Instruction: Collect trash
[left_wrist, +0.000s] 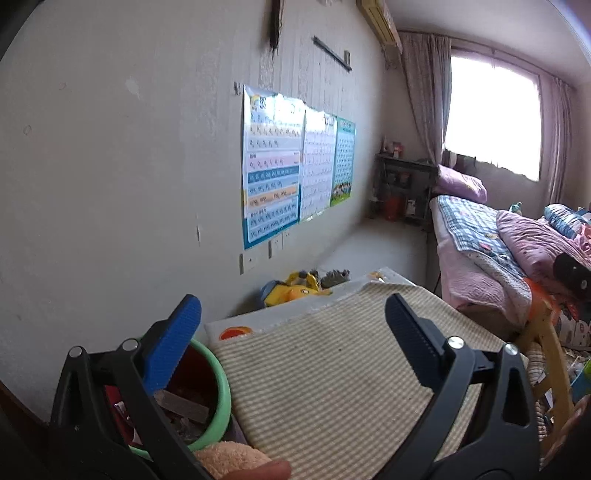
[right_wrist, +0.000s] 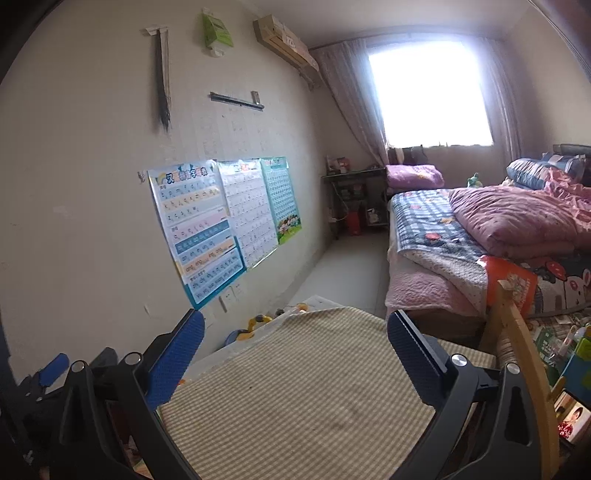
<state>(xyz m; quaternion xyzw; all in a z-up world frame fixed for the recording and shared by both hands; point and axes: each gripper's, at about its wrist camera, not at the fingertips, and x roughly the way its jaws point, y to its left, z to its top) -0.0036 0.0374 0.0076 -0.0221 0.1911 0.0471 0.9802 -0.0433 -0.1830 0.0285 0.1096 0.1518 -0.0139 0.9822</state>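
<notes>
Above striped worktop (left_wrist: 325, 387), left gripper (left_wrist: 291, 332) and right gripper (right_wrist: 295, 354) both spread wide, empty; green-rimmed bin (left_wrist: 218, 391) beside left gripper part-filled with scraps; collecting seemingly barely begun, no loose trash visible.

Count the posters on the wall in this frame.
3, side by side low on the wall: a blue-bordered chart nearest the camera, a white chart in the middle, a green chart nearest the window.

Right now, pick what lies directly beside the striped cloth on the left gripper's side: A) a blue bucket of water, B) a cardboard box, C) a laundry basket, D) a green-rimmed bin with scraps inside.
D: in the left wrist view, the green-rimmed bin holding scraps sits against the striped cloth.
</notes>
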